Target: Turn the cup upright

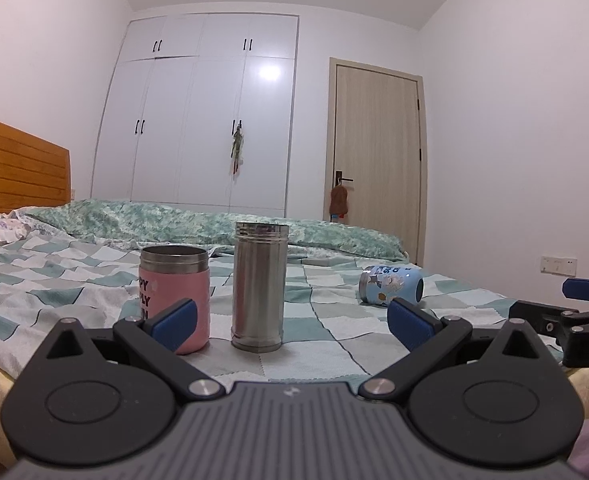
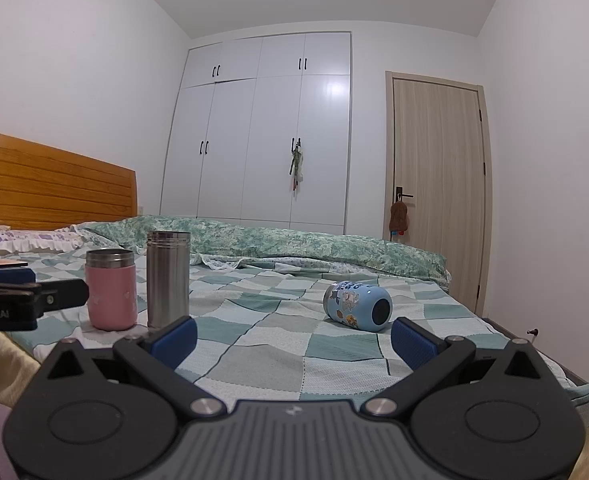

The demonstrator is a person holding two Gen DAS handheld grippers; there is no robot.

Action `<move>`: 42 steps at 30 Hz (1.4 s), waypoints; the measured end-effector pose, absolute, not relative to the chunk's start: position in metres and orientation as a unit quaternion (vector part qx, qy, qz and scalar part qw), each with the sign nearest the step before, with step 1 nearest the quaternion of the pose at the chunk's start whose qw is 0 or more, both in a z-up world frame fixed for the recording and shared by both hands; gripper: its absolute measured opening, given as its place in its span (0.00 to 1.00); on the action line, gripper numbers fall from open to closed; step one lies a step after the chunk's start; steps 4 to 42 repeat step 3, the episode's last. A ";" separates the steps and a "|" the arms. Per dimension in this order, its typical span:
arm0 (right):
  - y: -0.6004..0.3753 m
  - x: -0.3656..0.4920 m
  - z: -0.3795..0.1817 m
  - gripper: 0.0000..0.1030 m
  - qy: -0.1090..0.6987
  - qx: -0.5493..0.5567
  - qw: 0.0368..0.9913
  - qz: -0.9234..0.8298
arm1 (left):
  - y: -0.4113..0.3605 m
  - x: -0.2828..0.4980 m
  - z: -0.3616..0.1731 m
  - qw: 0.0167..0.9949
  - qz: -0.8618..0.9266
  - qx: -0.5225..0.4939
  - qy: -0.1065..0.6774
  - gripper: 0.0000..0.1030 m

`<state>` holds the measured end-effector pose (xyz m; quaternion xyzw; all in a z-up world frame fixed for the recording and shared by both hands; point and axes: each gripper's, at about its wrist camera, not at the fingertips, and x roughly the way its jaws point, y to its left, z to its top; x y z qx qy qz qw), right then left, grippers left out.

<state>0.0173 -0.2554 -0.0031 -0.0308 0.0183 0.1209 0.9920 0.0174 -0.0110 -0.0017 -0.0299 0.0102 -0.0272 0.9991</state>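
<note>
A light blue cartoon-printed cup (image 2: 357,305) lies on its side on the checked bedspread, its dark end facing me; it also shows in the left wrist view (image 1: 391,284) at the right. My right gripper (image 2: 293,339) is open and empty, low over the bed's near edge, with the blue cup a little beyond and between its blue fingers. My left gripper (image 1: 292,322) is open and empty, facing a steel tumbler (image 1: 259,286) and a pink cup (image 1: 174,300), both upright.
The steel tumbler (image 2: 168,278) and pink cup (image 2: 111,289) stand left of the blue cup. A folded green quilt (image 2: 278,244) lies across the far side of the bed. A wooden headboard (image 2: 50,184) is at the left; wardrobe and door stand behind.
</note>
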 end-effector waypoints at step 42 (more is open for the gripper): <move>-0.256 0.017 -0.003 1.00 0.018 -0.031 0.992 0.121 | -0.012 0.018 -0.002 0.999 -0.026 -0.031 0.012 1.00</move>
